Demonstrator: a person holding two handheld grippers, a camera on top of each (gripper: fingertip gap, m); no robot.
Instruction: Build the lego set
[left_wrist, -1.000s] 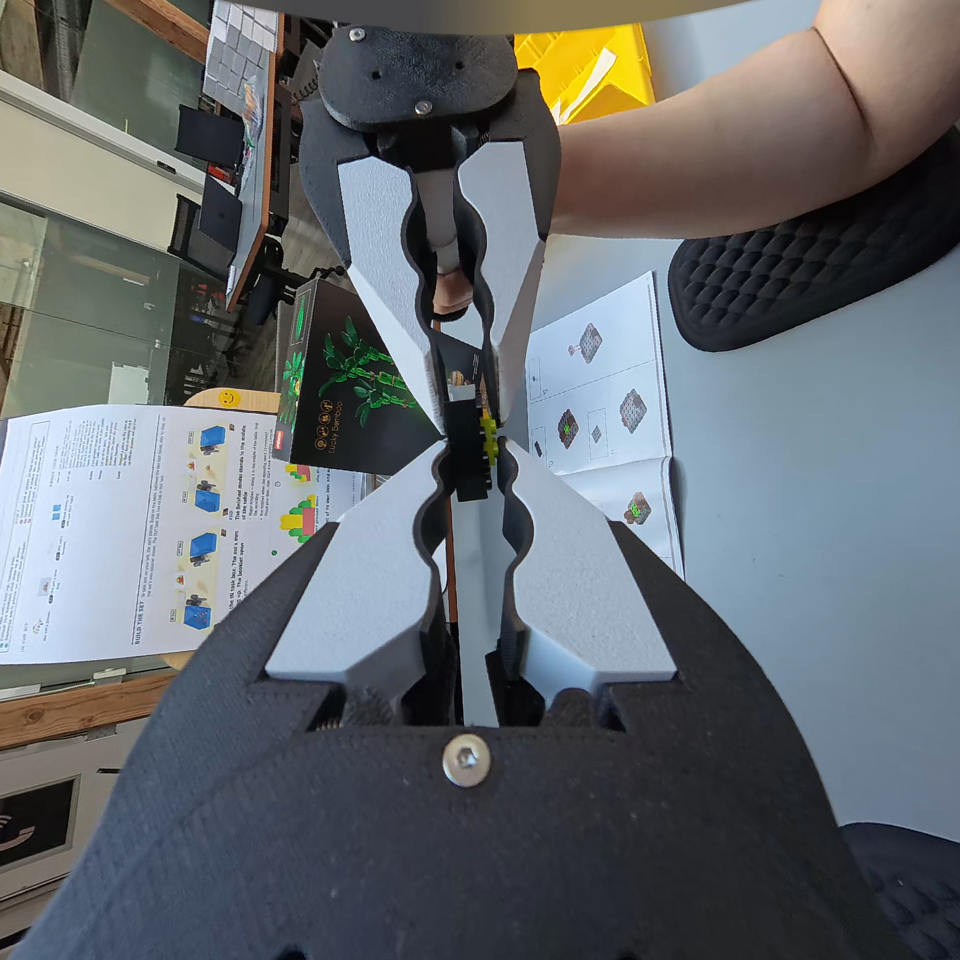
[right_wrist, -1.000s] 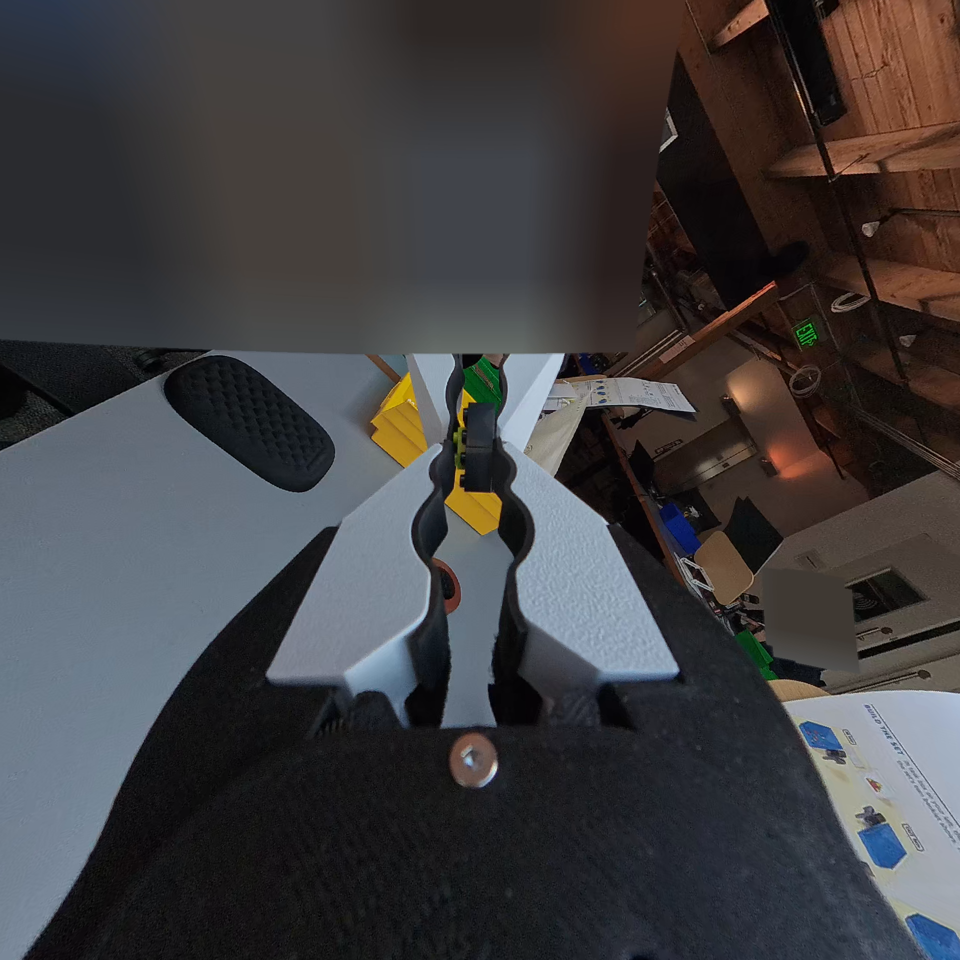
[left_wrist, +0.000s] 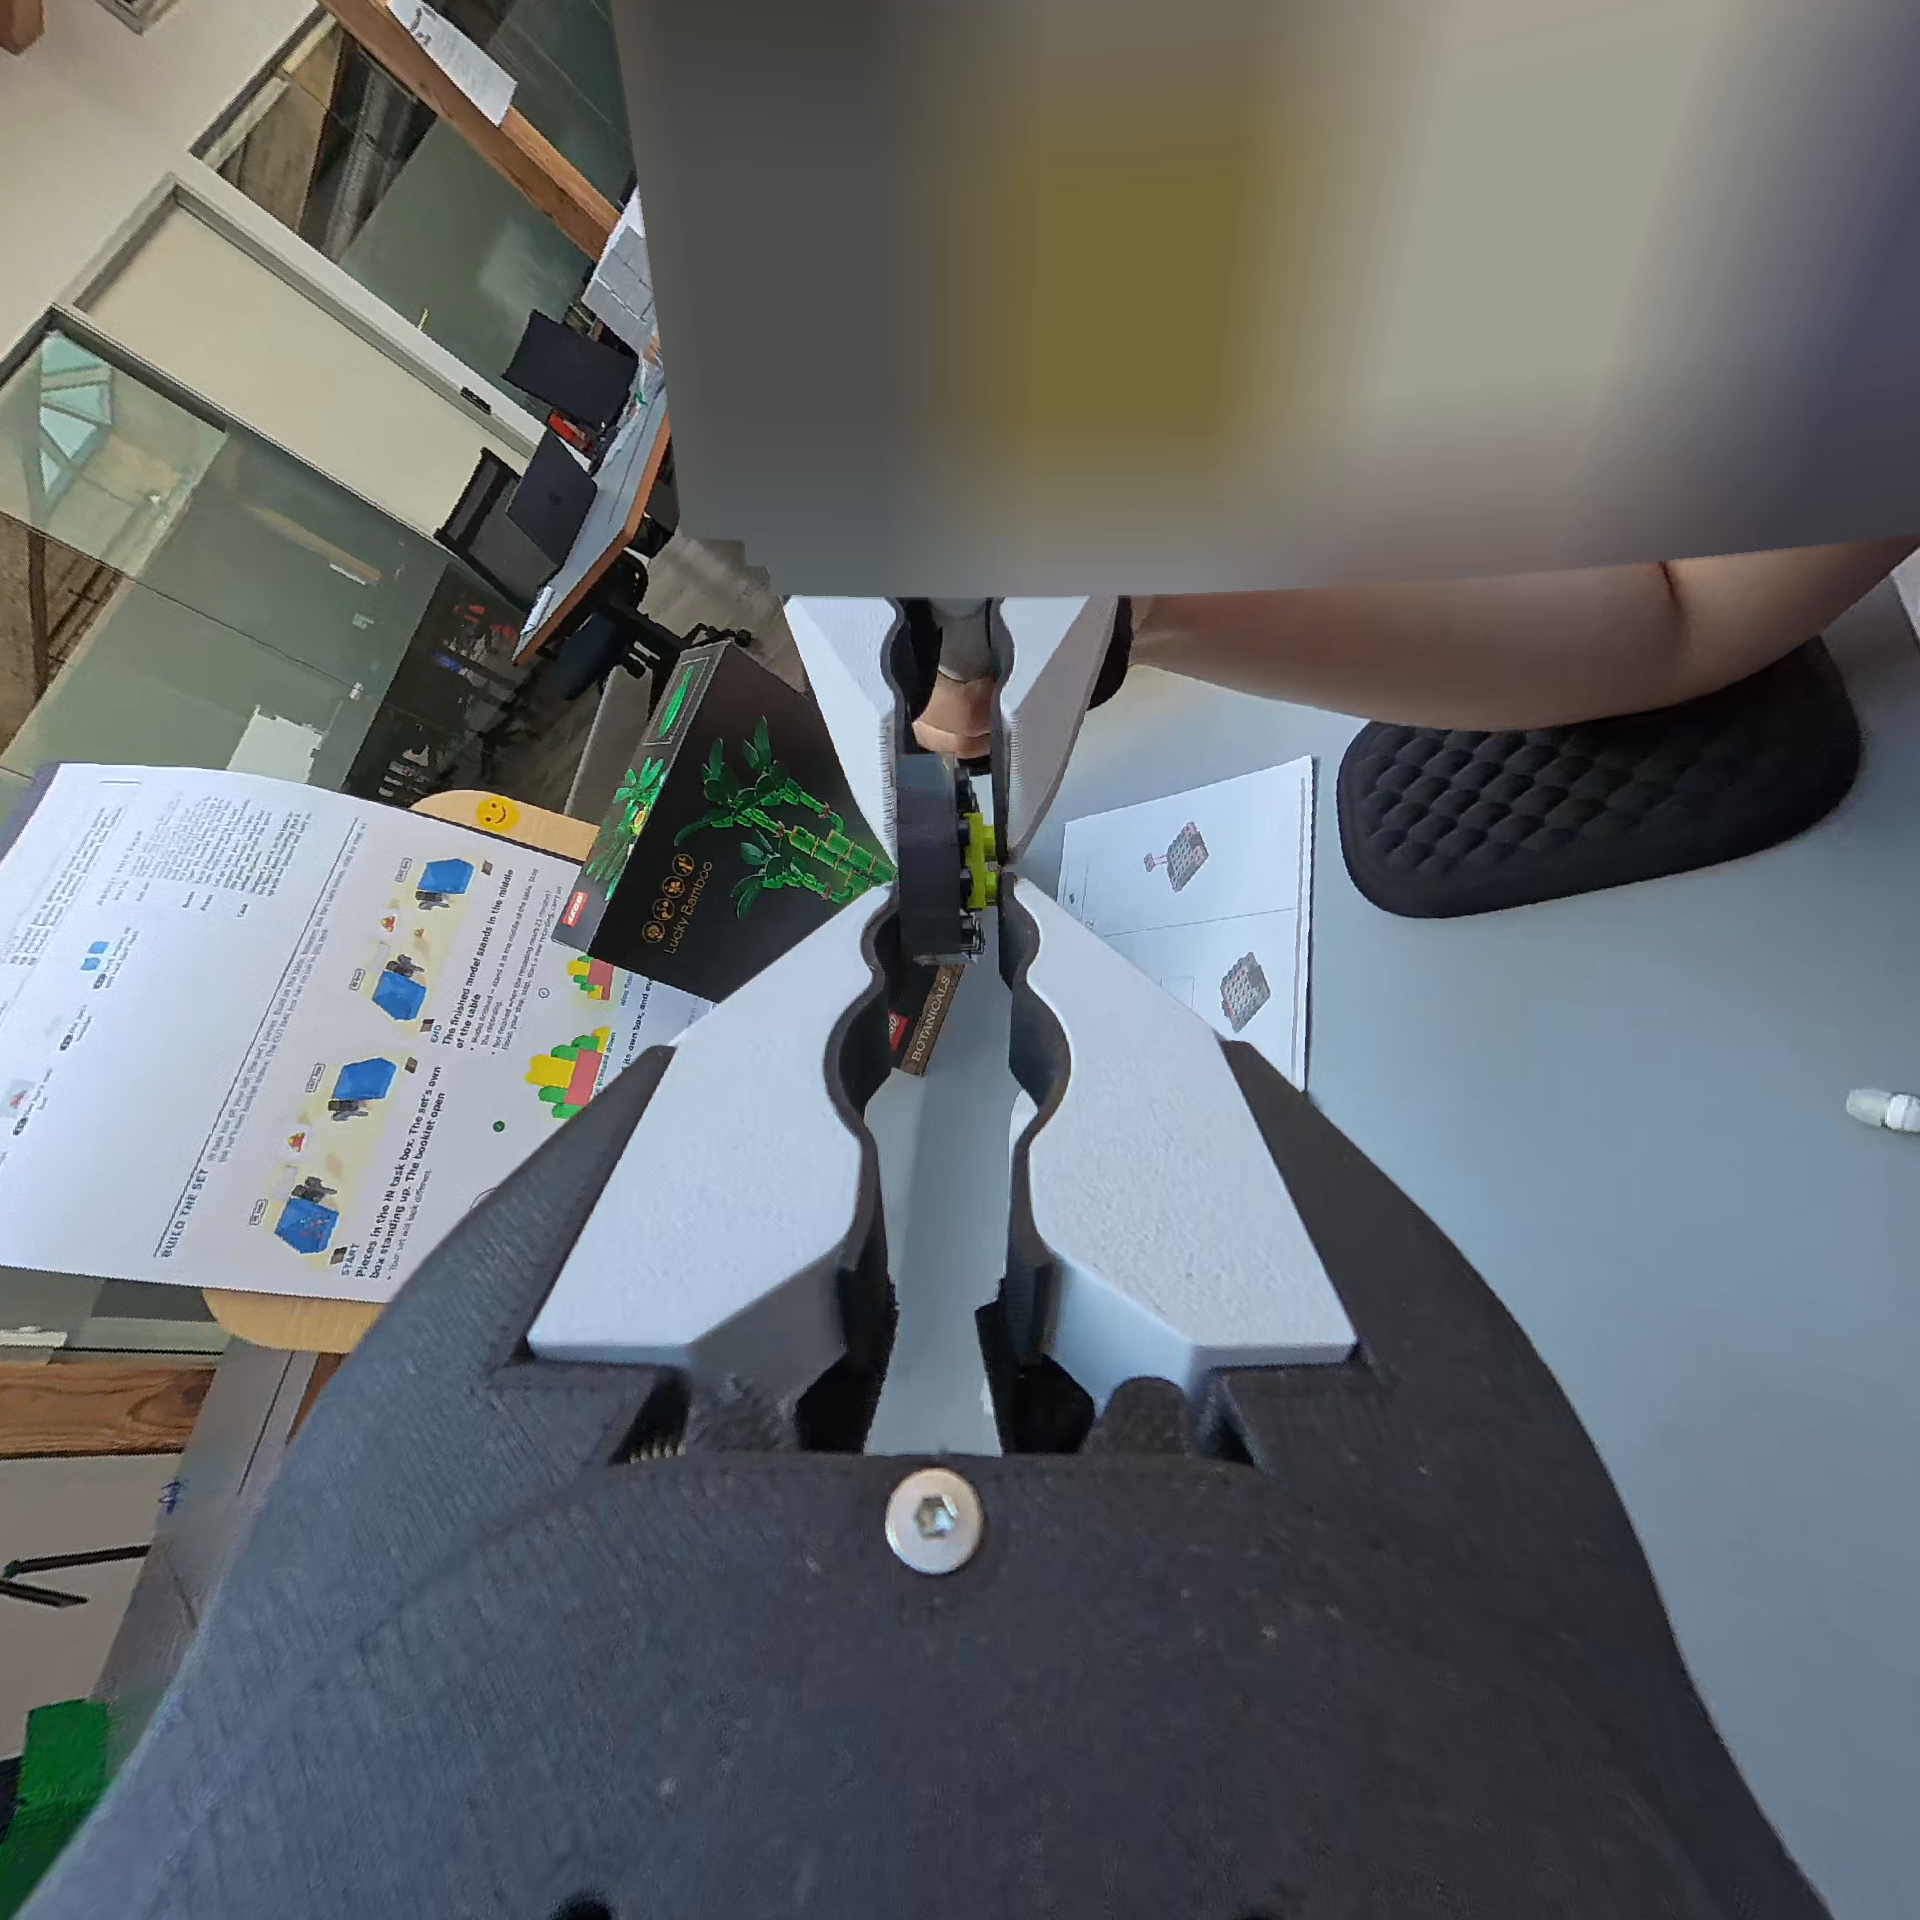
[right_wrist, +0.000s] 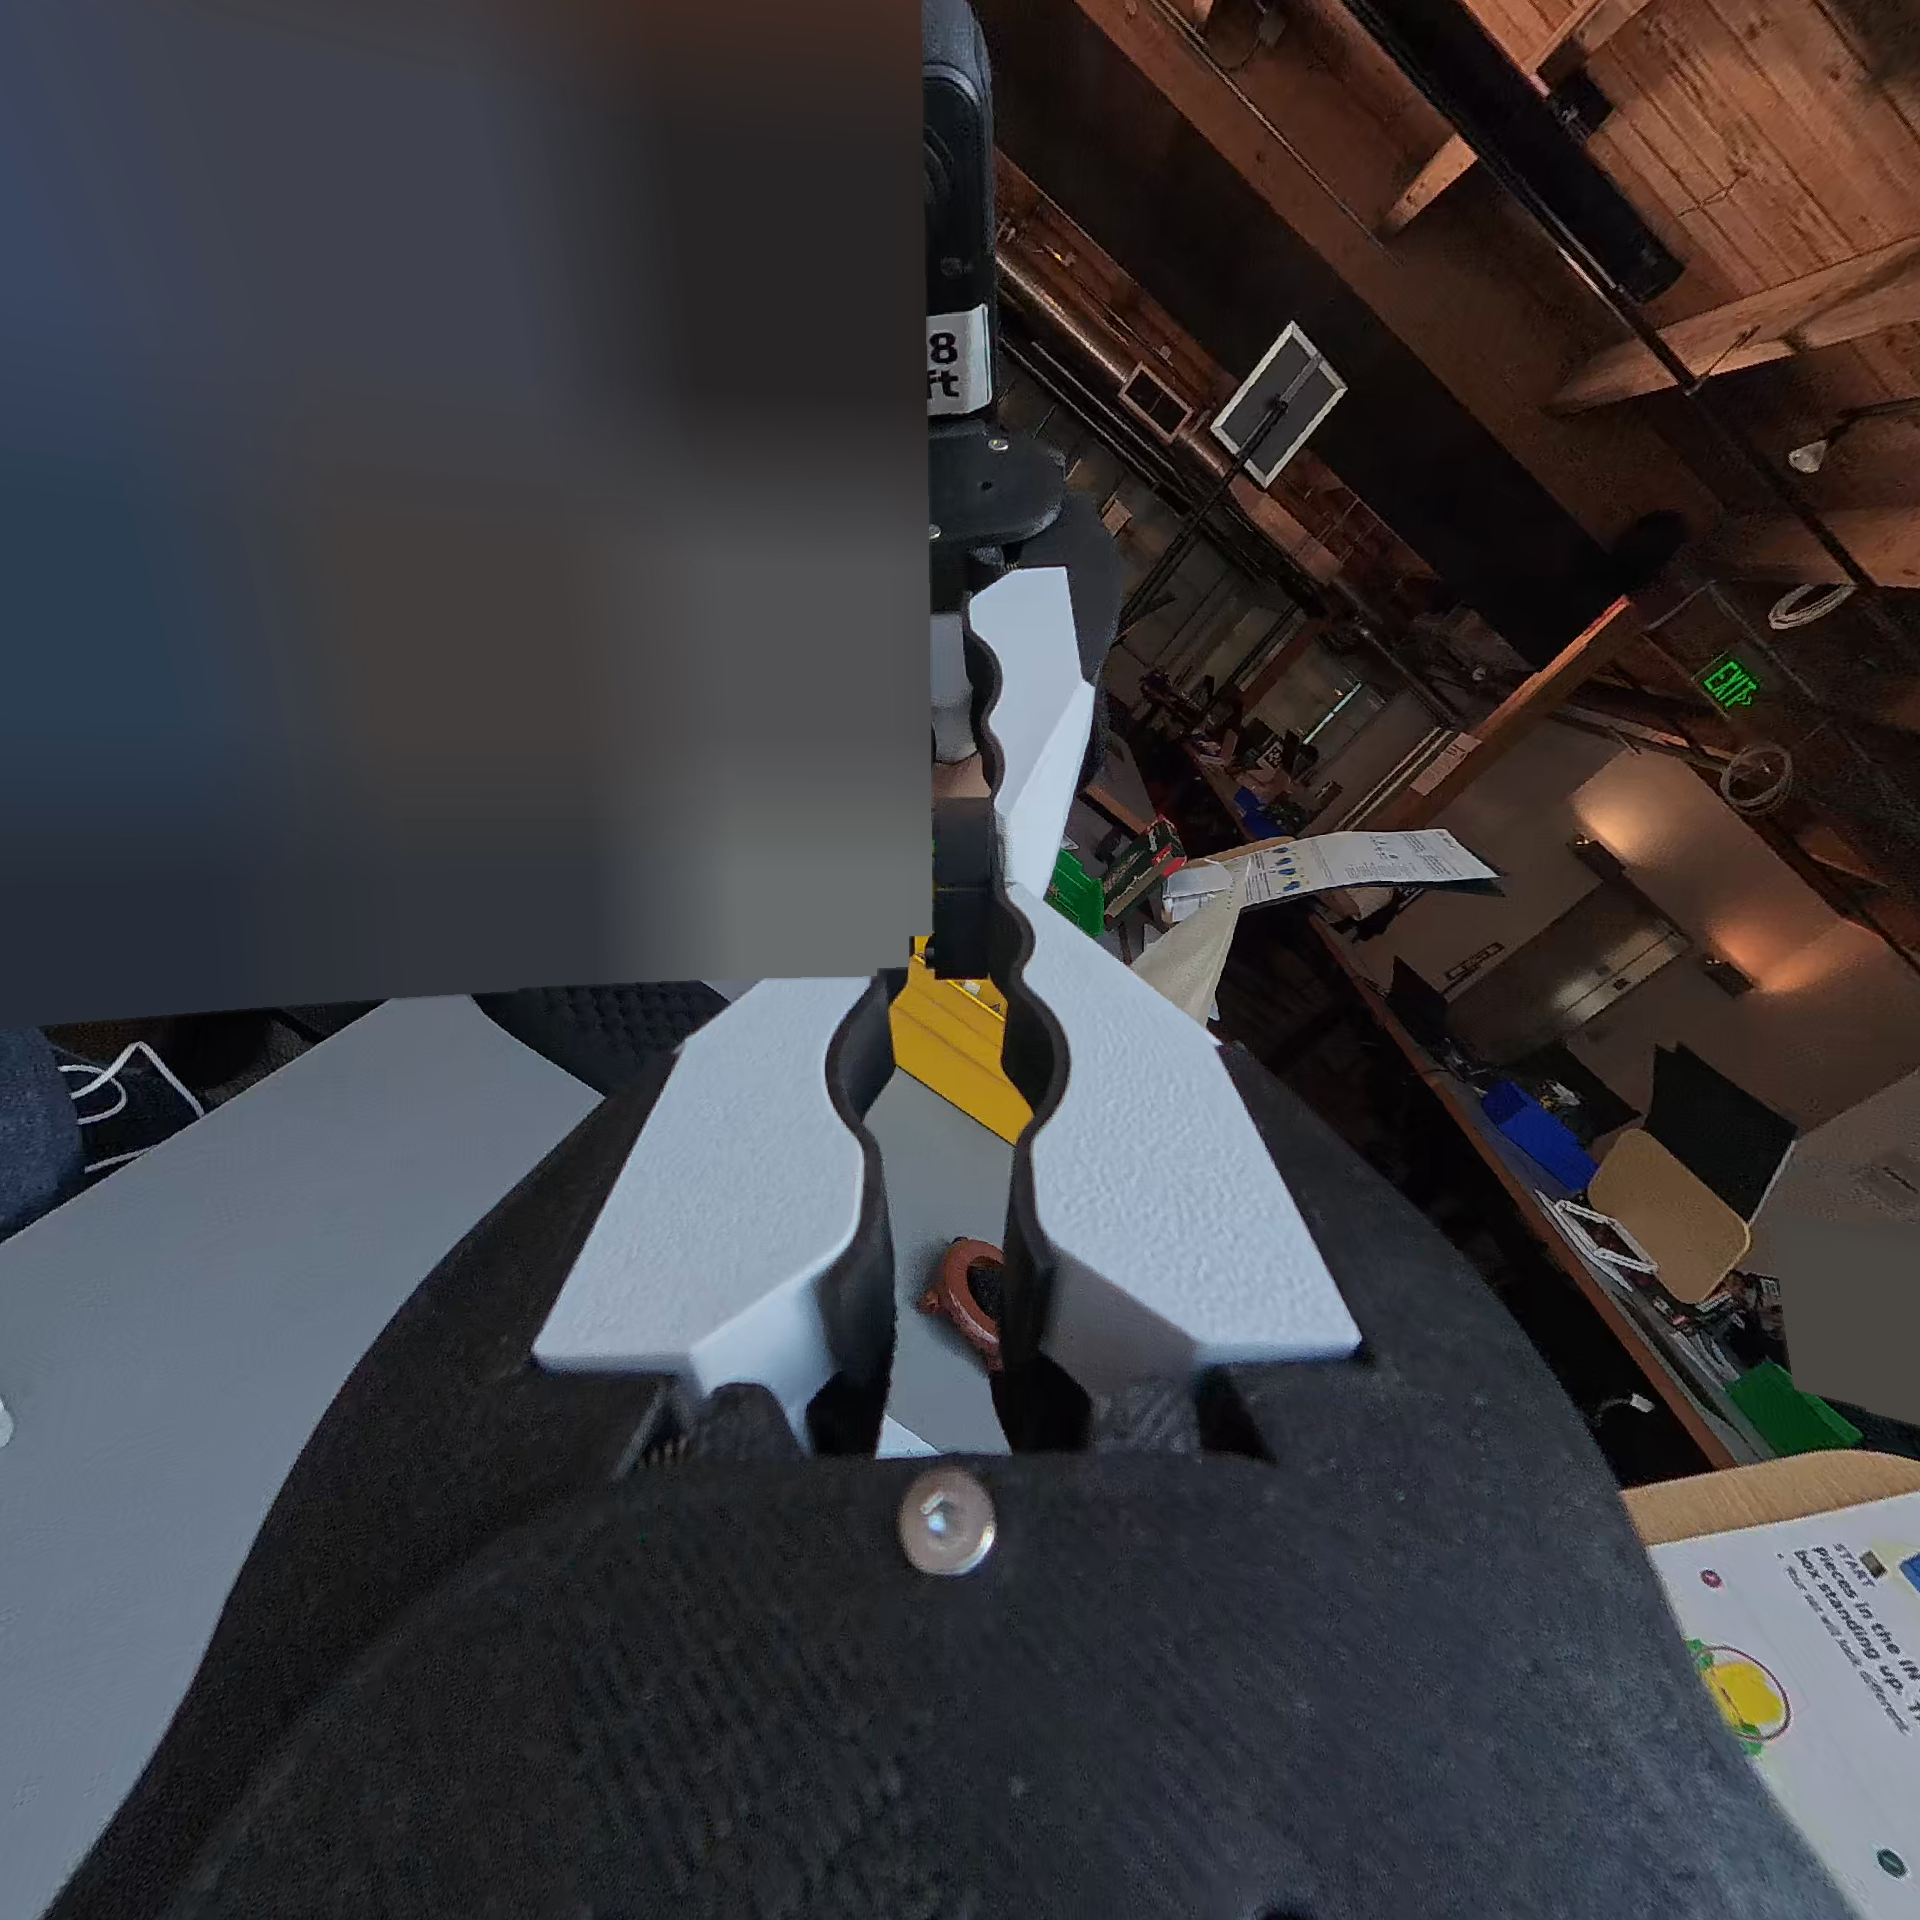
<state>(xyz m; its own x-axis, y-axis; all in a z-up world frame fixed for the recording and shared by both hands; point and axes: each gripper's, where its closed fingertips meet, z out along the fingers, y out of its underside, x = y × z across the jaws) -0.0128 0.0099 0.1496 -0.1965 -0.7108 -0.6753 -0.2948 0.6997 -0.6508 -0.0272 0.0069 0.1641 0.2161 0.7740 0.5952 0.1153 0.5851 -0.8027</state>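
Left gripper (left_wrist: 940, 914) pinches black plate assembly (left_wrist: 928, 871) edge-on, lime piece (left_wrist: 978, 858) on its studded face. Right gripper (right_wrist: 961, 961) meets it tip to tip, clamped on same assembly (right_wrist: 961, 902). Judgement: early stage, few parts joined, most of build remains.

Left wrist view only: set box (left_wrist: 727, 852), open booklet (left_wrist: 1195, 914), loose white piece (left_wrist: 1886, 1110) on grey table (left_wrist: 1558, 1195).

Right wrist view only: reddish-brown ring piece (right_wrist: 961, 1294) below fingers, yellow bin (right_wrist: 951, 1049) beyond.
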